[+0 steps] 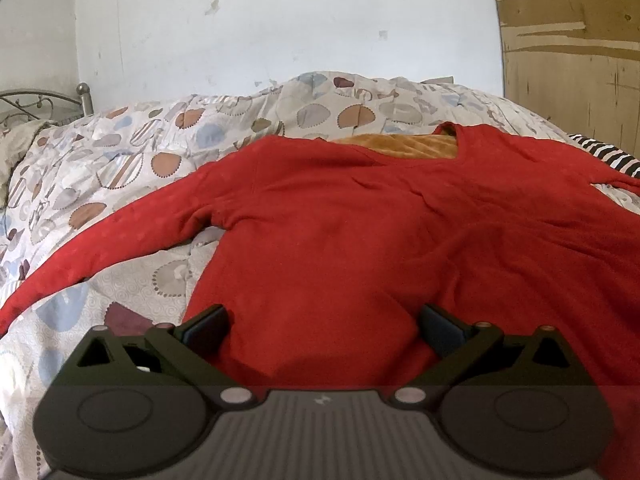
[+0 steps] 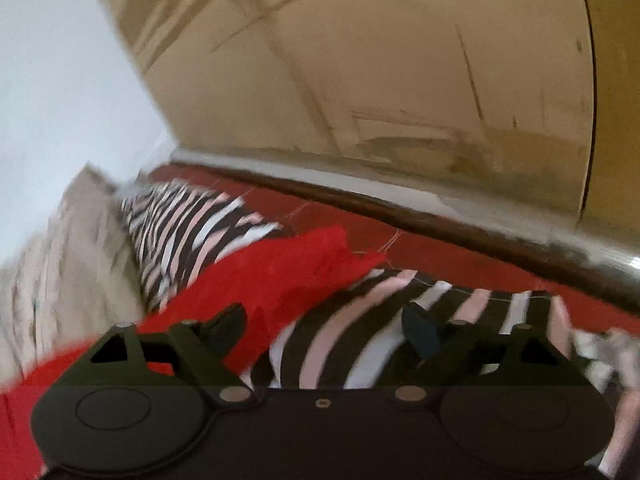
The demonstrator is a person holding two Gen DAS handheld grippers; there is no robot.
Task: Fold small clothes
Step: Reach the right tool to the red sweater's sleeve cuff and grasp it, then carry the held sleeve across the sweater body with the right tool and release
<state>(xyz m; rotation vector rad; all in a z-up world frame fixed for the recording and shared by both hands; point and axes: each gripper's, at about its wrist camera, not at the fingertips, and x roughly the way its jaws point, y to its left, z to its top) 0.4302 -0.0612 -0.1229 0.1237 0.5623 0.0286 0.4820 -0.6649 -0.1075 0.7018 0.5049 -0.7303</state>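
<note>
A red long-sleeved top (image 1: 340,216) lies spread flat on the patterned bedspread (image 1: 120,152), one sleeve stretched out to the left. My left gripper (image 1: 324,322) hovers open over its lower hem, nothing between the fingers. In the blurred right wrist view, my right gripper (image 2: 324,326) is open above a black, white and pink striped garment (image 2: 352,336), with an end of the red top (image 2: 280,268) just to its left. Its pads touch no cloth.
An orange-brown cloth (image 1: 404,145) lies under the red top's neckline. The striped garment (image 1: 612,156) shows at the right edge. A metal bed frame (image 1: 84,98) stands at far left, a white wall behind. A wooden wardrobe (image 2: 400,80) and red floor (image 2: 360,224) lie beyond the bed.
</note>
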